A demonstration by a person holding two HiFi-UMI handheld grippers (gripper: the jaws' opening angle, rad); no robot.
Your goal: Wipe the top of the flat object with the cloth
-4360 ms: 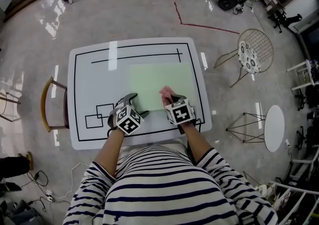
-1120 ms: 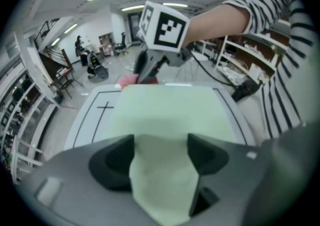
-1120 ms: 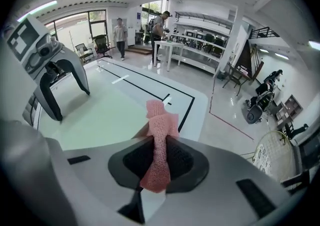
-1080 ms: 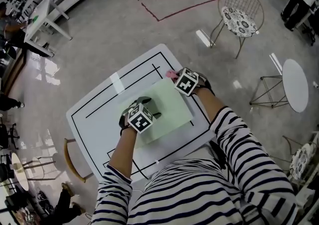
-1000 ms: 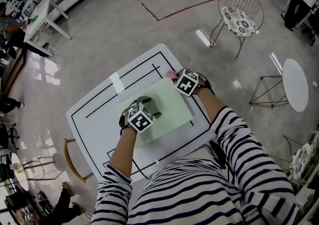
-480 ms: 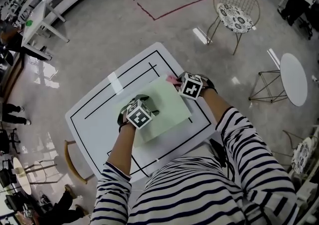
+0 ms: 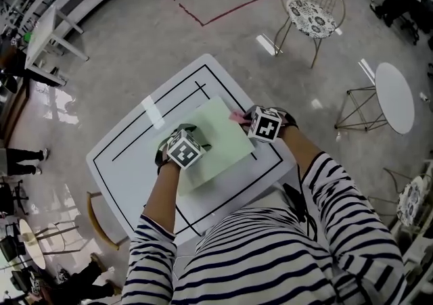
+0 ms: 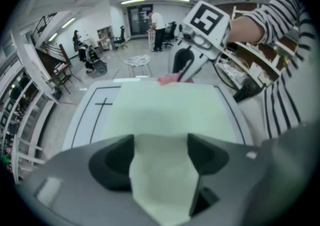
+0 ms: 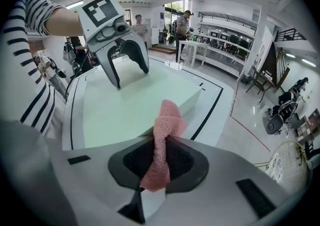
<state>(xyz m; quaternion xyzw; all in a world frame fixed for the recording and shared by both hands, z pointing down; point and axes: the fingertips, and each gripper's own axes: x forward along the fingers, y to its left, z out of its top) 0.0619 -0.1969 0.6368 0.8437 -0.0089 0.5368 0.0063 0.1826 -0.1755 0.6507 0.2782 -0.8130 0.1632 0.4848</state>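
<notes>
Head view: a pale green board (image 7: 220, 145) is seen lying on the white worktop (image 7: 125, 161), the left tongs (image 7: 196, 136) set on its near left part, the right tongs (image 7: 241, 119) at its right edge. Left gripper view: the tongs are held wide apart, board showing between. Right gripper view: the pink cloth (image 9: 162, 135) is clamped in the tongs, at the board's edge.

Right gripper (image 7: 245, 119) slid cloth (image 7: 235, 117) nearer along board (image 7: 215, 143) edge.

Long-sleeved navy-and-white striped shirt (image 7: 257, 263)
</notes>
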